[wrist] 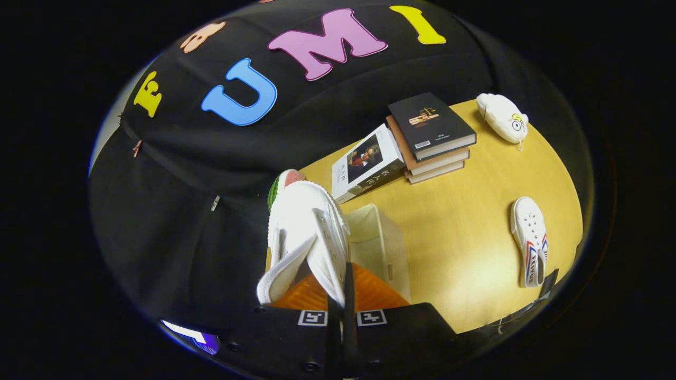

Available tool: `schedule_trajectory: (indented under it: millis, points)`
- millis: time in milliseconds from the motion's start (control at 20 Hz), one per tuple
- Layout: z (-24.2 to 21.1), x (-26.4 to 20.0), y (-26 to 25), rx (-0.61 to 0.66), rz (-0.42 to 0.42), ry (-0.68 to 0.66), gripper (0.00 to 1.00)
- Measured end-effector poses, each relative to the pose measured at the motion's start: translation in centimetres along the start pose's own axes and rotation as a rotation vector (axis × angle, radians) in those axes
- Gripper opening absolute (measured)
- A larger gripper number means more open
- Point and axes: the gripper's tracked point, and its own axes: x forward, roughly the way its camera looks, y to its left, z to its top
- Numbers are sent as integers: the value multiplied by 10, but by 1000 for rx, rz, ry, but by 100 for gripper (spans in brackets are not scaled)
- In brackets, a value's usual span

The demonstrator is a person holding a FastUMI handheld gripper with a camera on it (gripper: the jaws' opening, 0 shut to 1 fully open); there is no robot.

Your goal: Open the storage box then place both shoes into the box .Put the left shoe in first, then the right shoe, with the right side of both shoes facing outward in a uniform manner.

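Here the gripper (342, 295) has its two fingers drawn close together on the side wall of a white shoe (306, 232), pinching the canvas near the collar, so the shoe hangs lifted between and just ahead of the fingers with its toe pointing away from the camera. A red and green patch shows at the shoe's far tip. Directly under the held shoe, just beyond the fingers, sits the storage box (377, 237): a pale translucent wall stands upright to the right of the shoe, and a ribbed orange panel lies low beside the fingers; whether that panel is the lid or the floor of the box cannot be told. The shoe is above the box and not resting inside it.

Well off to the right of the gripper, the second white shoe (531, 240) lies on the yellow wooden counter (465, 211), its red and blue side stripes facing up. Beyond the box, farther along the counter, a book with a portrait cover (367, 163) leans against a stack of books (430, 134) topped by a dark one. Farther right of the stack lies a small white plush toy (501, 117).
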Motion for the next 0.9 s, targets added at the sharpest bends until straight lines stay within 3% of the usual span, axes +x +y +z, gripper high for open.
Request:
schedule_trajectory:
  millis: [400,900]
  points:
    - [-53,70,18,46,-60,49,6]
    - [-80,101,22,31,-114,102,8]
